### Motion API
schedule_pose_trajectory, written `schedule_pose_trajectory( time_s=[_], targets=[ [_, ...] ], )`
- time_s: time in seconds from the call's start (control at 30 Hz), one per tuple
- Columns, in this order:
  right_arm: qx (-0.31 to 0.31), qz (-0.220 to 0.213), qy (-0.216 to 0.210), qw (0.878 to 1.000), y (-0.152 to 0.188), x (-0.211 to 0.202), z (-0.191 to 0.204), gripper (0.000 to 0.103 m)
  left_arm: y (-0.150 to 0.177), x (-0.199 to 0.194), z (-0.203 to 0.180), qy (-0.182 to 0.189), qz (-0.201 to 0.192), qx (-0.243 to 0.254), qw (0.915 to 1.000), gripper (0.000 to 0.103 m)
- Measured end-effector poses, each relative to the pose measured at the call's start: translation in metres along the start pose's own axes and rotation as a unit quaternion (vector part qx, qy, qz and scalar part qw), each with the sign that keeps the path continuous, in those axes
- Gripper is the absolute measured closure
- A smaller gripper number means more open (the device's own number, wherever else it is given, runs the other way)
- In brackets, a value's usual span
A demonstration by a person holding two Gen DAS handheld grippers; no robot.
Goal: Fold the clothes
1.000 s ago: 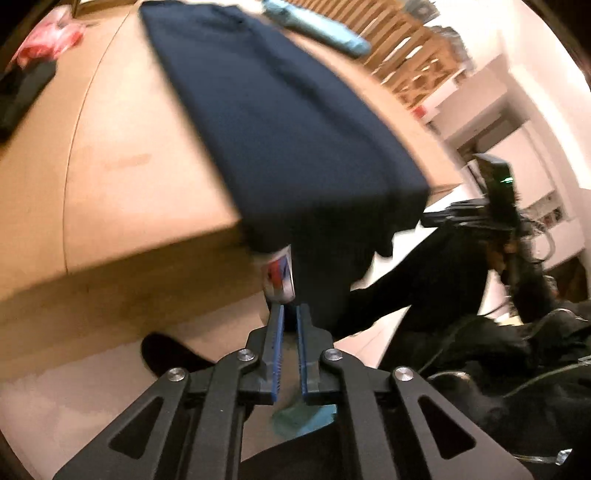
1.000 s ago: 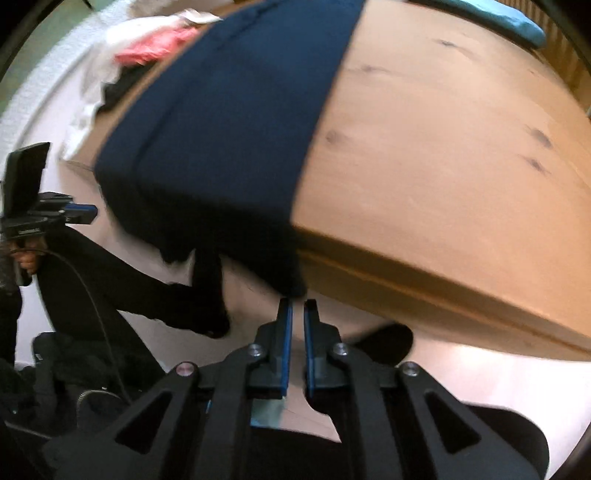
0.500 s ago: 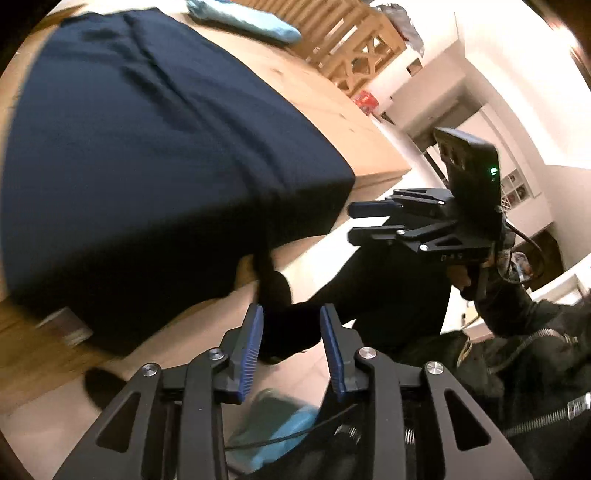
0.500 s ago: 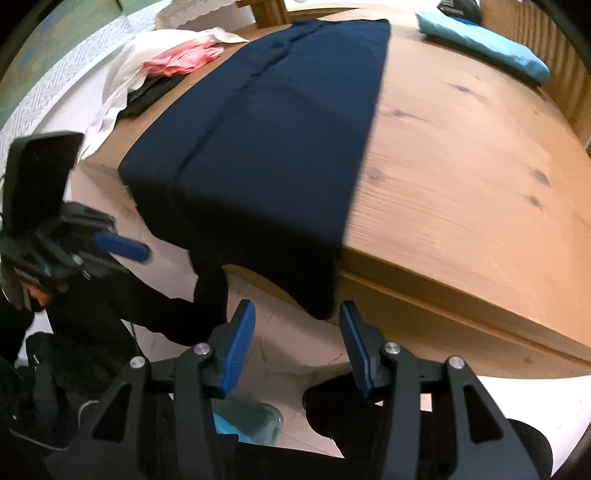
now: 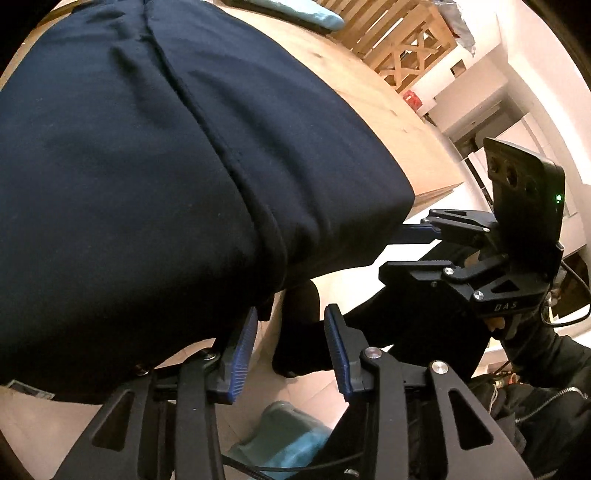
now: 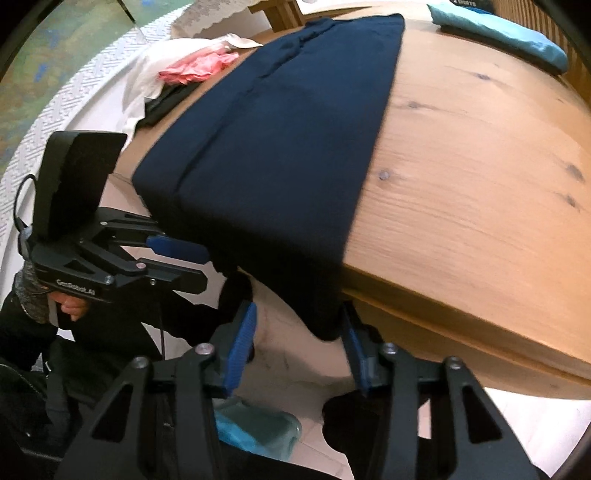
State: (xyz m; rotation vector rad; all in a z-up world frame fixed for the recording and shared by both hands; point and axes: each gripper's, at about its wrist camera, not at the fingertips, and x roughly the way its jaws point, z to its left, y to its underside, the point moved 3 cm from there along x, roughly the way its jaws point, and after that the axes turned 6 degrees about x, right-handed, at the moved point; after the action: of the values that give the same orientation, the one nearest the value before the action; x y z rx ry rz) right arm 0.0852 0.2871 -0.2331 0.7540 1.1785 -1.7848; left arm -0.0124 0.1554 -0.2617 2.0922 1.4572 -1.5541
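A navy garment [image 5: 177,155] lies flat on the wooden table [image 6: 480,192], and its near end hangs over the table's front edge. My left gripper [image 5: 290,350] is below that edge with its jaws opening. The hem brushes the tip of its left finger, and nothing is pressed between the pads. My right gripper [image 6: 297,347] has its jaws closing. The garment's hanging corner [image 6: 325,321] dangles between its fingers, close to the right one, and is not clamped. Each view shows the other gripper beside the hem: the right gripper [image 5: 402,251] and the left gripper [image 6: 184,262].
A folded light-blue cloth [image 6: 498,33] lies at the table's far side. Pink, white and black clothes [image 6: 195,66] are piled at its left end. Wooden slatted furniture [image 5: 402,48] stands behind. On the floor below are a teal object [image 6: 255,432] and the person's dark legs.
Both grippers were shut and have opened. The left one slid right along the table's front edge towards the right gripper. The right one tipped, and the garment's hanging corner now sits between its fingers.
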Motion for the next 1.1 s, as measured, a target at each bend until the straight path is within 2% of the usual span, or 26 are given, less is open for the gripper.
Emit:
schedule_pose_trajectory(
  time_s=[0.03,0.1,0.23,0.33,0.4,0.47,0.53,0.6,0.7,0.8,0.87,0.9,0.97,1.0,1.1],
  targets=[
    [0.000,0.000,-0.002,1.000,-0.001,-0.001,0.001,0.094,0.000,-0.002,0.001,-0.001,-0.003,-0.007,1.0000,0.068],
    [0.005,0.002,-0.010,1.000,-0.001,-0.004,0.001,0.095,-0.001,-0.007,0.004,-0.004,-0.010,-0.022,0.9997,0.068],
    [0.025,0.013,-0.050,0.998,-0.001,-0.015,-0.002,0.098,-0.001,-0.010,0.003,-0.011,-0.018,-0.041,0.9989,0.055],
    [0.033,0.015,-0.062,0.997,-0.002,-0.024,-0.001,0.098,-0.005,-0.004,-0.001,-0.015,-0.024,-0.040,0.9988,0.057],
    [0.030,0.013,-0.060,0.998,-0.002,-0.028,0.001,0.098,-0.006,0.002,-0.004,-0.015,-0.022,-0.029,0.9992,0.064],
    [0.029,0.013,-0.056,0.998,-0.001,-0.028,0.003,0.098,-0.005,0.007,-0.008,-0.009,-0.019,-0.014,0.9997,0.098],
    [0.030,0.014,-0.050,0.998,0.000,-0.027,0.004,0.098,-0.002,0.006,-0.012,0.001,-0.019,-0.001,0.9998,0.099],
    [0.035,0.015,-0.048,0.998,0.001,-0.027,0.002,0.098,0.000,-0.001,-0.014,0.022,-0.026,0.000,0.9994,0.098],
    [0.041,0.015,-0.045,0.998,0.001,-0.027,0.001,0.099,0.003,-0.020,-0.012,0.074,-0.044,-0.022,0.9960,0.099],
    [0.034,0.013,-0.036,0.999,0.002,-0.027,0.004,0.099,0.005,-0.044,-0.006,0.156,-0.077,-0.055,0.9833,0.099],
    [0.031,0.018,-0.021,0.999,0.002,-0.021,0.003,0.099,0.009,-0.043,0.003,0.173,-0.078,-0.061,0.9799,0.099],
    [0.030,0.021,-0.014,0.999,0.002,-0.018,0.002,0.099,0.012,-0.036,0.011,0.172,-0.068,-0.071,0.9802,0.098],
    [0.030,0.033,0.001,0.999,0.003,-0.009,0.000,0.099,0.022,-0.019,0.024,0.116,-0.039,-0.077,0.9895,0.095],
    [0.028,0.038,0.012,0.999,0.003,-0.005,0.000,0.099,0.026,-0.012,0.030,0.100,-0.026,-0.083,0.9912,0.093],
    [0.025,0.044,0.041,0.998,0.001,-0.006,-0.002,0.098,0.038,-0.003,0.038,0.086,0.005,-0.092,0.9920,0.091]
  ],
)
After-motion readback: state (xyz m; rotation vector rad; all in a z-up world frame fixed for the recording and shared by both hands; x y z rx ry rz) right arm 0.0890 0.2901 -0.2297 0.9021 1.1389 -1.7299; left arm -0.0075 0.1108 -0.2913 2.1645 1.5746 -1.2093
